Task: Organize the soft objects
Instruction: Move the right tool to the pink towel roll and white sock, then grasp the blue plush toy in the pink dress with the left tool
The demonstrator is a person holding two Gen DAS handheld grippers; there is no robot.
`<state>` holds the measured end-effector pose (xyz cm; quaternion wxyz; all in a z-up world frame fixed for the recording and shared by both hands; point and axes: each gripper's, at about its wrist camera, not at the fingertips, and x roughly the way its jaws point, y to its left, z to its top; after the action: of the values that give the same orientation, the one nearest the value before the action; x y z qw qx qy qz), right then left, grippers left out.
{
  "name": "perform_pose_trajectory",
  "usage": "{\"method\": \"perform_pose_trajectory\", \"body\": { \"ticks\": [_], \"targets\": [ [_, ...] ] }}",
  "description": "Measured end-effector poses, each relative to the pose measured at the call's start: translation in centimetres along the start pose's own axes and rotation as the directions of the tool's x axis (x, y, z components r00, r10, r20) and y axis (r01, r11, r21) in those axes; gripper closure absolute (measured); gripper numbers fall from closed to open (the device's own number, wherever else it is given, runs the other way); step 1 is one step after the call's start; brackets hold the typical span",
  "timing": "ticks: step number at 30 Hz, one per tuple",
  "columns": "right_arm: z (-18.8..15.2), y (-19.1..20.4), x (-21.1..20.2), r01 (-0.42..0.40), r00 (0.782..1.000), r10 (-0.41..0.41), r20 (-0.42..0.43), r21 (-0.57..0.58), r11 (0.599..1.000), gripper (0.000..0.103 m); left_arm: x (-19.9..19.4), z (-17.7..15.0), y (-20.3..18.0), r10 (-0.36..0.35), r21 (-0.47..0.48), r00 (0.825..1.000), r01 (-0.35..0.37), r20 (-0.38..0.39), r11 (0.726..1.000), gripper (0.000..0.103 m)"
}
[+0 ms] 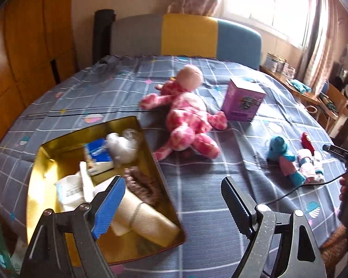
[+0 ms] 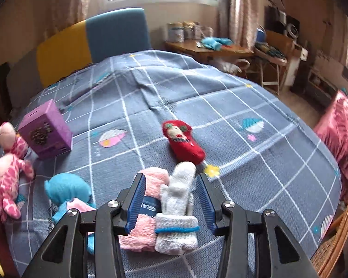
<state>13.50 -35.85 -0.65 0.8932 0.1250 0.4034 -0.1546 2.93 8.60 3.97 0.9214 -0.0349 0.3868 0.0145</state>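
**Taking the small mittens from the bed**

The right tongs [image 2: 171, 199] hang half spread around the white mitten [image 2: 177, 199] and pink mitten [image 2: 148, 192] on the bed [image 2: 243, 106], not pinching. Lower them straight, then close gently. The left tongs [image 1: 171, 205] stand spread and empty beside the gold tin [image 1: 46, 162].

Daylight pours in through the window [image 1: 266, 2] behind the bed [image 1: 197, 197], blown out to plain white in both views, with the curtains [image 2: 239, 9] glowing pink beside it. The room is bright enough, though colours look washed and warm. The gold tin [image 1: 46, 162] throws a yellow glare off its inner wall. Shadows on the bed are soft and short. Fisheye bending curves the bed and darkens the corners. Everything is slightly smeared, most in the right wrist view.
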Motion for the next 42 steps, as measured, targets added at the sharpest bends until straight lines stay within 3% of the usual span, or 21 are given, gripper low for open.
{"method": "perform_pose_trajectory", "body": {
  "ticks": [3, 9, 13, 18, 21, 25, 29, 35, 39, 42],
  "targets": [
    [0.2, -1.8, -0.1, -0.03, 1.0, 0.03, -0.003, 0.093, 0.995, 0.057, 1.1, 0.6, -1.7, -0.018, 0.014, 0.999, 0.018, -0.031, 1.0, 0.018],
    [-0.3, -2.5, 0.7, -0.065, 0.996, 0.073, -0.052, 0.15, 0.987, 0.057, 4.3, 1.9, -6.0, -0.126, 0.026, 0.985, 0.13, -0.122, 0.991, 0.018],
    [-0.2, -3.1, 0.7, -0.063, 0.996, 0.073, -0.05, 0.181, 0.981, 0.057, 6.7, 2.8, -9.7, -0.226, 0.021, 0.956, 0.234, -0.188, 0.972, 0.018],
    [-0.3, -4.9, 0.9, -0.056, 0.995, 0.075, -0.059, 0.267, 0.962, 0.057, 9.4, 3.3, -14.8, -0.28, 0.046, 0.927, 0.3, -0.249, 0.953, 0.02],
    [-0.4, -5.2, 1.4, -0.064, 0.993, 0.09, -0.08, 0.29, 0.955, 0.057, 11.2, 3.4, -17.0, -0.322, 0.016, 0.901, 0.341, -0.29, 0.94, 0.021],
    [-0.4, -5.0, 1.5, -0.078, 0.99, 0.107, -0.087, 0.285, 0.955, 0.057, 13.7, 3.7, -19.4, -0.363, -0.033, 0.868, 0.375, -0.34, 0.927, 0.027],
    [-0.3, -4.8, 1.5, -0.094, 0.989, 0.122, -0.082, 0.282, 0.955, 0.057, 15.3, 4.0, -21.1, -0.388, -0.079, 0.85, 0.386, -0.356, 0.919, 0.027],
    [-0.3, -4.6, 1.6, -0.126, 0.984, 0.156, -0.083, 0.288, 0.949, 0.057, 17.9, 4.5, -23.8, -0.386, -0.108, 0.851, 0.373, -0.355, 0.922, 0.029],
    [-0.3, -4.8, 1.7, -0.138, 0.982, 0.169, -0.08, 0.3, 0.944, 0.057, 19.4, 4.2, -26.0, -0.345, -0.042, 0.874, 0.353, -0.342, 0.935, 0.032],
    [-0.4, -4.8, 1.8, -0.154, 0.98, 0.185, -0.078, 0.303, 0.94, 0.057, 20.3, 3.8, -26.4, -0.317, -0.028, 0.883, 0.328, -0.345, 0.944, 0.058]
  ]
}}
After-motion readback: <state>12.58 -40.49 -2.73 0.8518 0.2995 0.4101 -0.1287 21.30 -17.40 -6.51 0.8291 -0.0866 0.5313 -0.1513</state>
